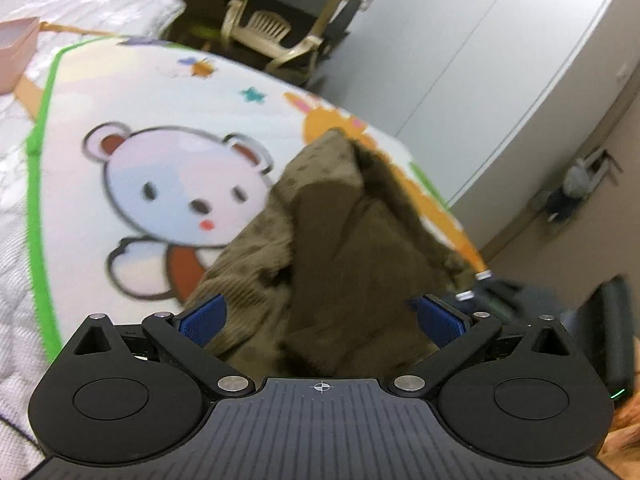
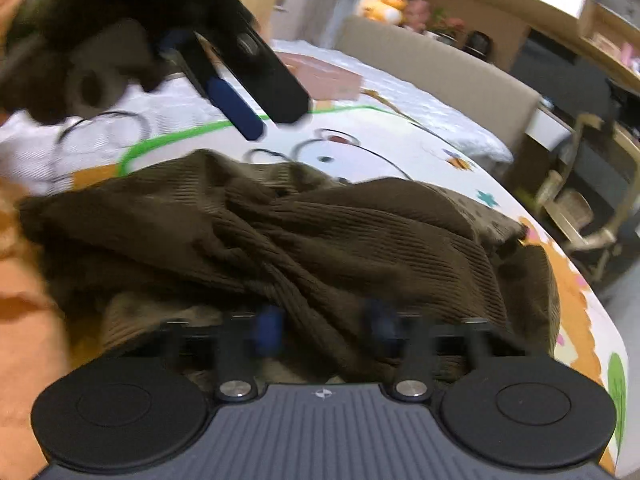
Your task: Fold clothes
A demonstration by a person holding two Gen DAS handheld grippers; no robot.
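Note:
A brown ribbed garment [image 1: 320, 264] lies bunched on a cartoon bear blanket [image 1: 168, 120]. My left gripper [image 1: 320, 316] is open, its blue pads wide apart on either side of the cloth, hovering over it. In the right wrist view the garment [image 2: 304, 240] is crumpled across the blanket [image 2: 440, 148]. My right gripper [image 2: 324, 330] is low in the cloth with its blue pads blurred and part closed around a fold; whether they hold it is unclear. The left gripper also shows in the right wrist view [image 2: 256, 108], raised at upper left.
A pink box [image 1: 16, 52] sits on the white quilt at far left. A beige plastic chair [image 1: 272, 28] stands beyond the bed. White wardrobe doors [image 1: 480, 60] are at right. Orange cloth [image 2: 24, 288] lies at the left of the garment.

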